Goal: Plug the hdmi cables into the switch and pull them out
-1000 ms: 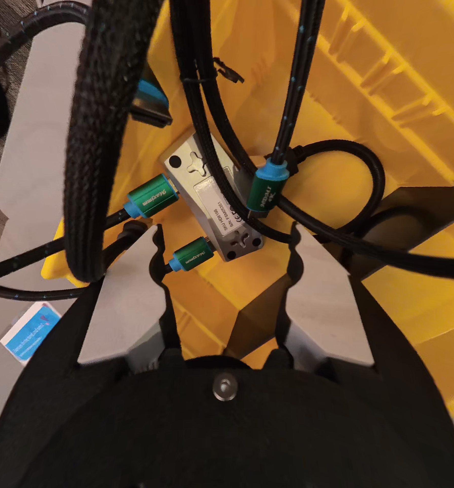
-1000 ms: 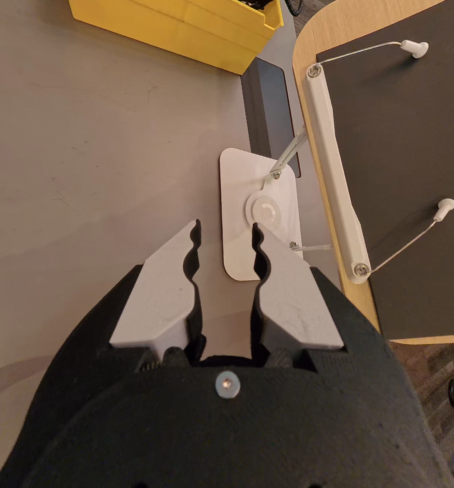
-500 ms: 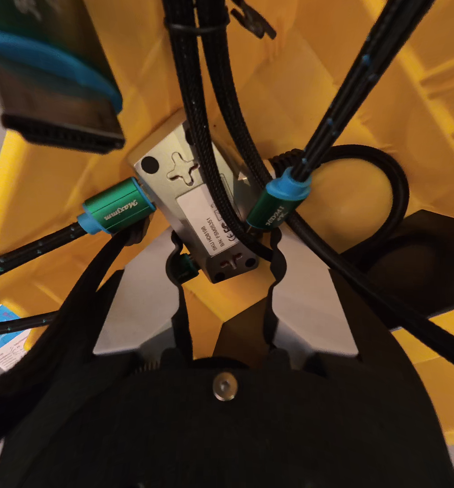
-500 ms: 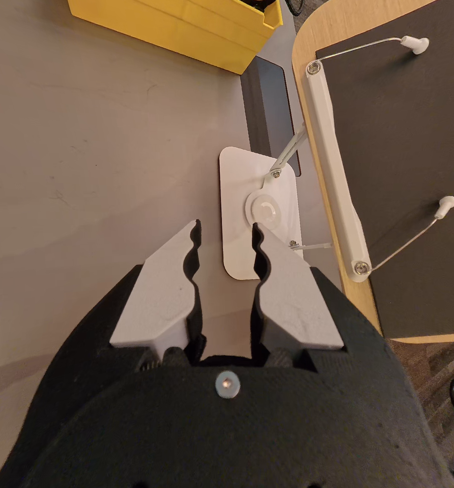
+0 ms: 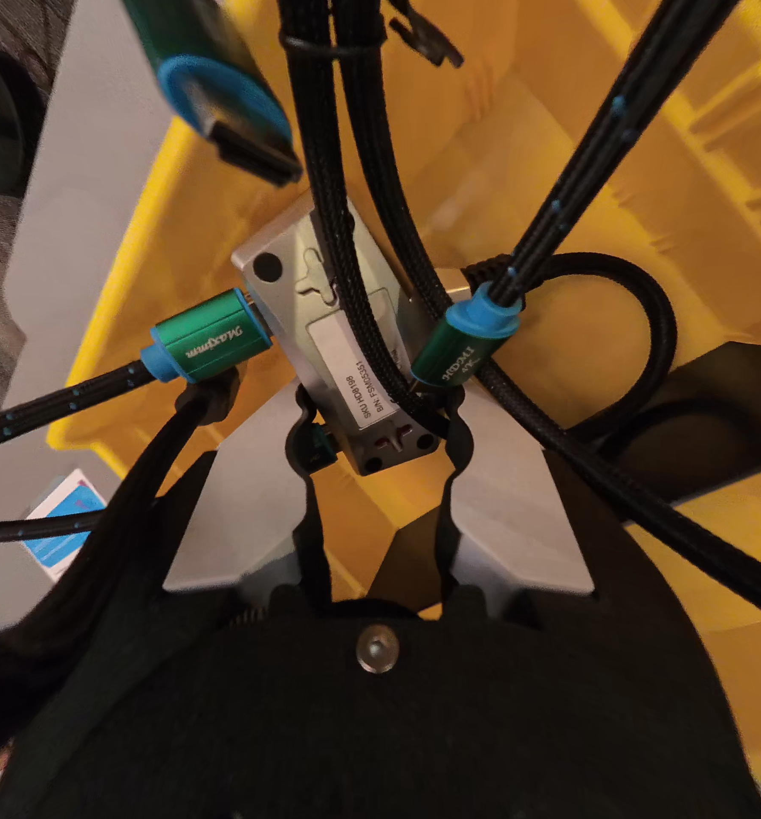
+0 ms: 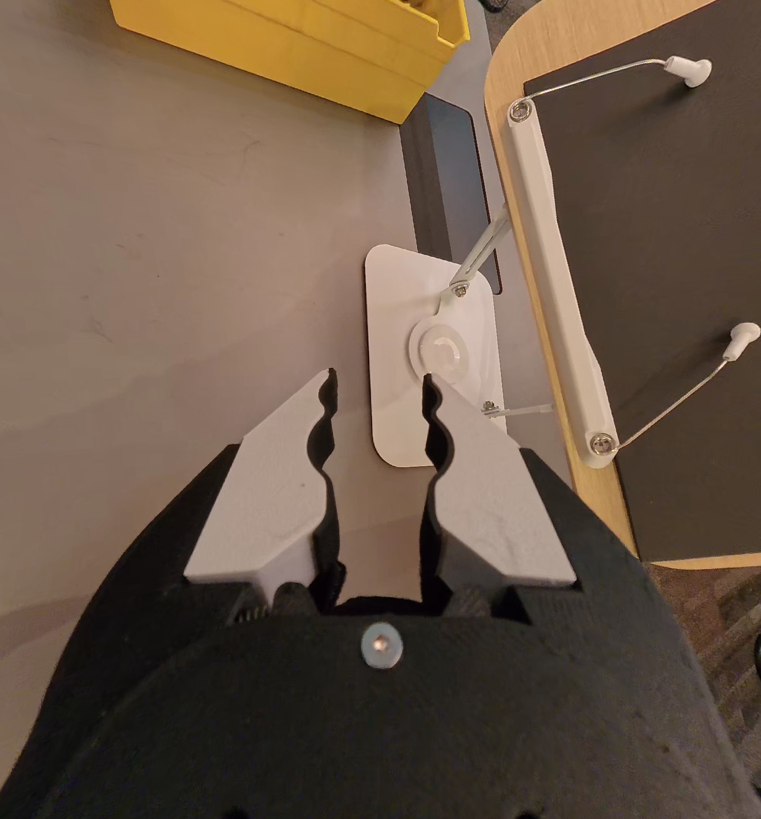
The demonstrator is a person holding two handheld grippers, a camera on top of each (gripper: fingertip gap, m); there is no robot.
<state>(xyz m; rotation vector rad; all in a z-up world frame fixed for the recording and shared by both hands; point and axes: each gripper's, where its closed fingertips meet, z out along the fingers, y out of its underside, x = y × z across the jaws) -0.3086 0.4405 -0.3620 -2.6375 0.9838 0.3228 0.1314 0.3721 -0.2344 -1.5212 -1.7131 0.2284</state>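
Left gripper (image 5: 376, 425) clamped on grey metal HDMI switch (image 5: 325, 337) over yellow plastic bin (image 5: 547, 177); right gripper (image 6: 378, 381) apart, empty above worktop (image 6: 148, 221). Hold switch firm, avoid tangled braided cables (image 5: 356, 221).

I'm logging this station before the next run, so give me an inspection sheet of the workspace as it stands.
Surface: grey tabletop, bare under the right hand-held gripper.
Job's things: silver HDMI switch, underside up, over the yellow bin.
Clutter: small blue-and-white card beside the bin.
Grippers: left hand-held gripper closed around the switch's near end; right hand-held gripper open, holding nothing.
Cables: green plug seated in the switch's side; another green plug at the opposite side; one loose plug hanging; black braided cables draped across the switch.
Surroundings: white stand, wooden board with black panel.
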